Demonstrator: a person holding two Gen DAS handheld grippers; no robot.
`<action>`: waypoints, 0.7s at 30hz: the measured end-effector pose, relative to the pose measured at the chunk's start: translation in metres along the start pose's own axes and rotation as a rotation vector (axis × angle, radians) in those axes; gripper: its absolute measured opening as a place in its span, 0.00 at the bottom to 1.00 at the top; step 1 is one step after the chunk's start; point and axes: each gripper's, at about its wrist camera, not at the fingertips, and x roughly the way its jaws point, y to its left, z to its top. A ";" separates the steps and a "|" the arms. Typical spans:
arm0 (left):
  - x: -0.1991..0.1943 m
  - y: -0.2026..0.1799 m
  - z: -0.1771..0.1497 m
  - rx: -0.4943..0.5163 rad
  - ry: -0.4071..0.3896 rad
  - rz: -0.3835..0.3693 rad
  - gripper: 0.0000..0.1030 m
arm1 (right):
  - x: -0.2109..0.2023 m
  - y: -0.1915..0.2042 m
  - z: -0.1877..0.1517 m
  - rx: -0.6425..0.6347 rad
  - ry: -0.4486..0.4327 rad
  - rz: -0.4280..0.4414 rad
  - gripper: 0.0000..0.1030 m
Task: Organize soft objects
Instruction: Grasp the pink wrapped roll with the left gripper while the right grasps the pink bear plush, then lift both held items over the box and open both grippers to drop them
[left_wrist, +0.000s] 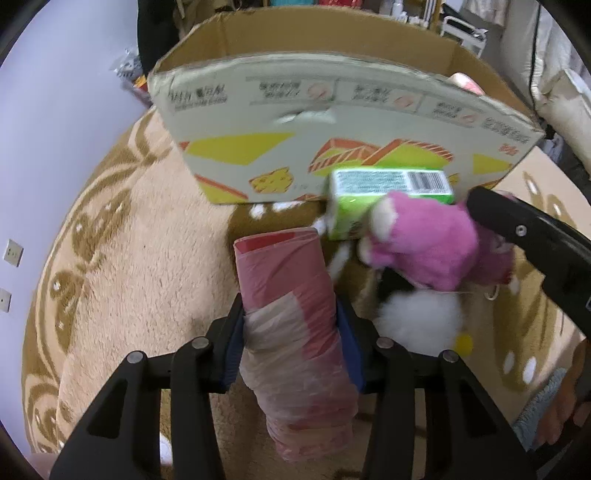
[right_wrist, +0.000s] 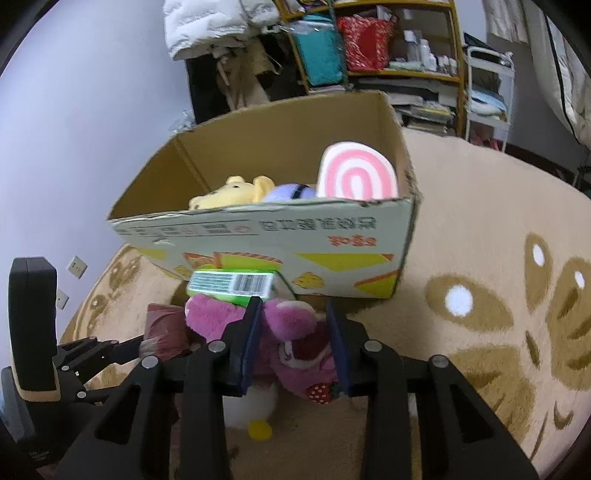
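Observation:
My left gripper (left_wrist: 290, 314) is shut on a pink roll of plastic bags (left_wrist: 291, 325), held above the rug. My right gripper (right_wrist: 293, 310) is shut on a pink plush bear (right_wrist: 284, 339), which also shows in the left wrist view (left_wrist: 436, 247). The open cardboard box (left_wrist: 332, 147) stands just ahead; in the right wrist view the box (right_wrist: 314, 240) holds a yellow plush (right_wrist: 229, 192), a lilac plush (right_wrist: 288, 192) and a pink-and-white swirl cushion (right_wrist: 356, 173). A green tissue pack (left_wrist: 384, 195) lies against the box front.
A white plush with a yellow spot (left_wrist: 421, 325) lies on the beige patterned rug (left_wrist: 147, 258) below the bear. Shelves with clutter (right_wrist: 388, 55) and a white cart (right_wrist: 487, 92) stand behind the box. A wall (left_wrist: 55, 110) is to the left.

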 end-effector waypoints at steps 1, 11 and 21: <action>-0.003 -0.001 0.000 0.002 -0.009 0.002 0.43 | -0.002 0.002 0.000 -0.007 -0.004 0.005 0.35; -0.053 0.021 0.006 -0.035 -0.118 -0.009 0.43 | -0.034 0.013 0.005 -0.065 -0.079 -0.040 0.34; -0.101 0.023 0.006 -0.006 -0.286 0.025 0.43 | -0.084 0.011 0.016 -0.040 -0.181 -0.035 0.34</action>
